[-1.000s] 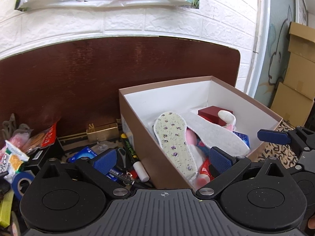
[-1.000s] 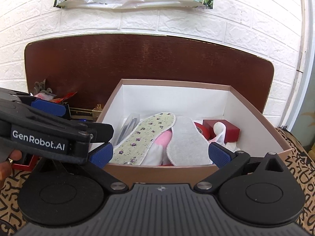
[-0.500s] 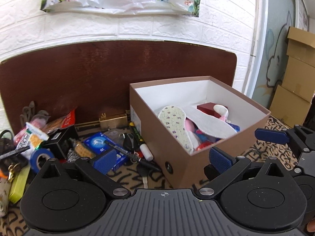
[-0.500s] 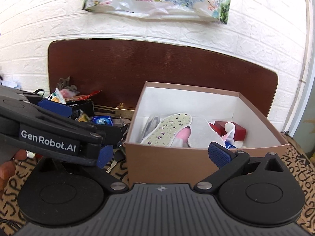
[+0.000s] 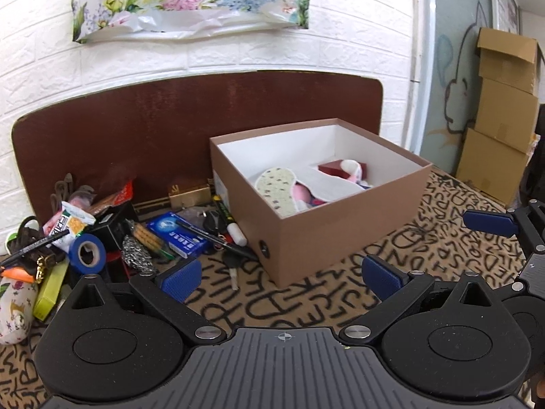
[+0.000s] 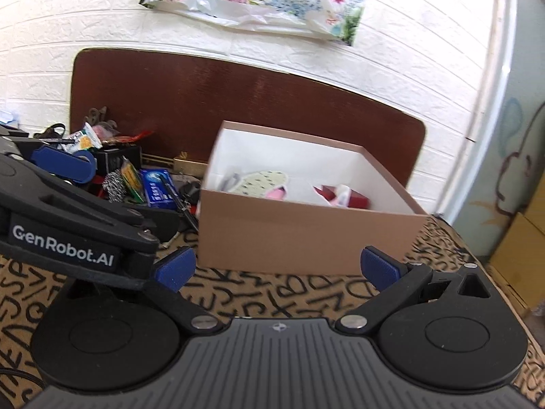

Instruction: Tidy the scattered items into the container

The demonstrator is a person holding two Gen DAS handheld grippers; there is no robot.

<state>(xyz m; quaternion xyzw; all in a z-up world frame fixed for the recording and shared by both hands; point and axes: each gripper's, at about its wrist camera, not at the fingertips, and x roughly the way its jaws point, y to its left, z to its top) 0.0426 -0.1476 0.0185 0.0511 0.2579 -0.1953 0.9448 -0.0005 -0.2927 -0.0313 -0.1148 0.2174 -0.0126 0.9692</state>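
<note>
A brown cardboard box (image 5: 340, 225) with a white inside stands on a letter-patterned cloth; it also shows in the right wrist view (image 6: 306, 231). In it lie a spotted insole (image 5: 276, 184), a white insole and a red box (image 5: 335, 167). A pile of loose items lies left of the box: blue tape roll (image 5: 87, 252), blue packet (image 5: 178, 235), black marker (image 5: 230, 220), steel scourer (image 5: 136, 255). My left gripper (image 5: 281, 274) is open and empty, in front of the box. My right gripper (image 6: 277, 267) is open and empty, in front of the box.
A dark wooden board (image 5: 170, 119) leans on the white brick wall behind the box. Cardboard cartons (image 5: 500, 109) are stacked at the far right. The left gripper's body (image 6: 68, 211) crosses the left of the right wrist view.
Both grippers have pulled back and up from over the box, so the box looks smaller and the pile and cloth have come into view. Both stay open.
</note>
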